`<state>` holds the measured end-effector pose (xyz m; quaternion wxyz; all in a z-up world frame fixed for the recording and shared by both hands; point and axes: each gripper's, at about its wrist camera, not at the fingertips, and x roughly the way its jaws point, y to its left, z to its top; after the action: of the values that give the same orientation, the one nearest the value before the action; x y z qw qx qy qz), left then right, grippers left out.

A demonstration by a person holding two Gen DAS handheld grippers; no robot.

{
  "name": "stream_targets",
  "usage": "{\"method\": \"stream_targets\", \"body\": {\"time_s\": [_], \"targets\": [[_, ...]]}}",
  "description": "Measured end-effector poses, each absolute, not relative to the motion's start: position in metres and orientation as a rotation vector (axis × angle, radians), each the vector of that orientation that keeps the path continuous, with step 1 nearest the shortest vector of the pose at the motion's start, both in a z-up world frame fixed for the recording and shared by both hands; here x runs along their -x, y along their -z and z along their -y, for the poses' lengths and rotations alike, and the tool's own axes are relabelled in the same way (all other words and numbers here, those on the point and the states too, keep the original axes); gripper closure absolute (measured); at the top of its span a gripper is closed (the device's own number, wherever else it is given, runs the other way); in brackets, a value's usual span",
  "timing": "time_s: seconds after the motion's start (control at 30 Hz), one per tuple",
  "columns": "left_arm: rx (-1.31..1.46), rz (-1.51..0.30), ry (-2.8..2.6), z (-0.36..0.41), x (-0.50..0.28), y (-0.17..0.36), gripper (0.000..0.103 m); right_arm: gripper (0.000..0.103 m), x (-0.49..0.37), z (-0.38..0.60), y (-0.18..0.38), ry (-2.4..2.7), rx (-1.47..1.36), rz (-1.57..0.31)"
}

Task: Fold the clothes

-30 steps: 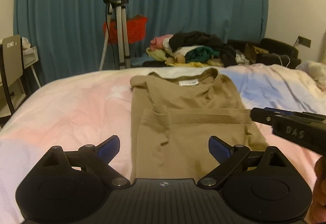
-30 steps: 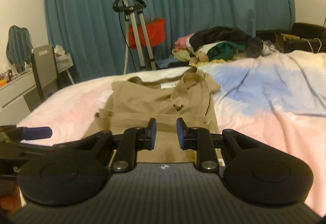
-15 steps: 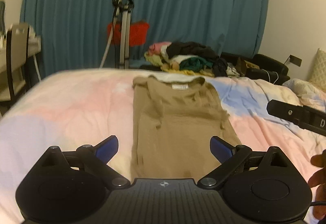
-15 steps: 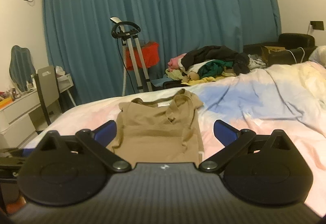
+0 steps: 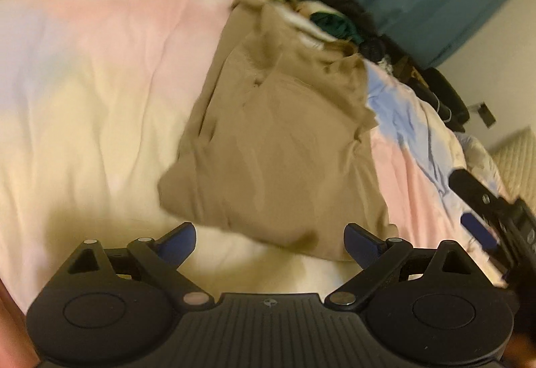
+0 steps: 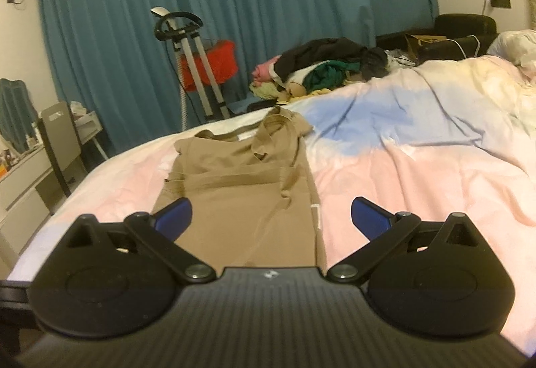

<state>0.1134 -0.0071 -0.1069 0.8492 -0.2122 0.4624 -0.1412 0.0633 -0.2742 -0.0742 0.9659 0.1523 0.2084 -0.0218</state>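
Lying lengthwise at frame centre on the bed [image 6: 418,173], the tan shirt [image 6: 241,187] runs away from both wide, empty tools, left tool [image 5: 269,239] and right tool [image 6: 271,217], its near hem just ahead.

The left gripper [image 5: 269,239] tilts downward with its blue-tipped fingers [image 5: 177,239] spread wide, gripping nothing. The right gripper [image 6: 270,217] is held level, its fingers [image 6: 370,217] likewise wide apart and empty.

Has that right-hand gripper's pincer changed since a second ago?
Yes. The right gripper has opened wide; its blue fingertips, formerly nearly touching, now flank the tan shirt.
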Motion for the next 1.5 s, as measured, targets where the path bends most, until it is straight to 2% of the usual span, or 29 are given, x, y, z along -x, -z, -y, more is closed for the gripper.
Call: {"method": "stream_targets", "body": {"time_s": [0.17, 0.27, 0.33, 0.43, 0.5, 0.6, 0.73, 0.97, 1.03, 1.07, 1.1, 1.2, 1.3, 1.5], "targets": [[0.604, -1.033, 0.263, -0.01, -0.125, 0.126, 0.009, 0.0, -0.065, 0.28, 0.078, 0.059, -0.338, -0.437], [0.675, -1.027, 0.234, -0.018, -0.13, 0.132, 0.014, 0.0, -0.066, 0.281, 0.079, 0.07, -0.351, -0.444], [0.715, -1.01, 0.21, -0.022, -0.134, 0.135, 0.02, 0.0, -0.066, 0.283, 0.081, 0.073, -0.364, -0.45], [0.761, -0.982, 0.182, -0.026, -0.137, 0.137, 0.037, 0.0, -0.068, 0.285, 0.083, 0.078, -0.382, -0.457], [0.791, -0.959, 0.173, -0.029, -0.136, 0.136, 0.052, 0.0, -0.068, 0.286, 0.084, 0.079, -0.391, -0.46], [0.837, -0.931, 0.185, -0.035, -0.132, 0.137, 0.063, 0.0, -0.067, 0.286, 0.085, 0.079, -0.404, -0.465], [0.856, -0.921, 0.204, -0.036, -0.13, 0.137, 0.066, 0.0, -0.066, 0.287, 0.087, 0.079, -0.424, -0.473], [0.872, -0.992, 0.212, -0.031, -0.141, 0.152, 0.057, 0.0, -0.067, 0.289, 0.09, 0.073, -0.448, -0.491], [0.887, -0.996, 0.207, -0.031, -0.144, 0.155, 0.057, 0.0, -0.067, 0.289, 0.09, 0.069, -0.457, -0.494], [0.895, -0.998, 0.205, -0.031, -0.145, 0.157, 0.063, 0.0, -0.067, 0.29, 0.09, 0.065, -0.465, -0.497], [0.903, -1.0, 0.203, -0.031, -0.147, 0.158, 0.073, 0.0, -0.067, 0.29, 0.091, 0.06, -0.475, -0.5], [0.935, -0.997, 0.202, -0.033, -0.148, 0.162, 0.085, 0.0, -0.066, 0.292, 0.092, 0.036, -0.529, -0.515], [0.942, -0.975, 0.215, -0.033, -0.147, 0.161, 0.089, 0.0, -0.064, 0.297, 0.097, -0.007, -0.637, -0.545], [0.964, -0.934, 0.245, -0.035, -0.144, 0.157, 0.091, 0.0, -0.063, 0.308, 0.123, -0.164, -0.994, -0.651]]}}
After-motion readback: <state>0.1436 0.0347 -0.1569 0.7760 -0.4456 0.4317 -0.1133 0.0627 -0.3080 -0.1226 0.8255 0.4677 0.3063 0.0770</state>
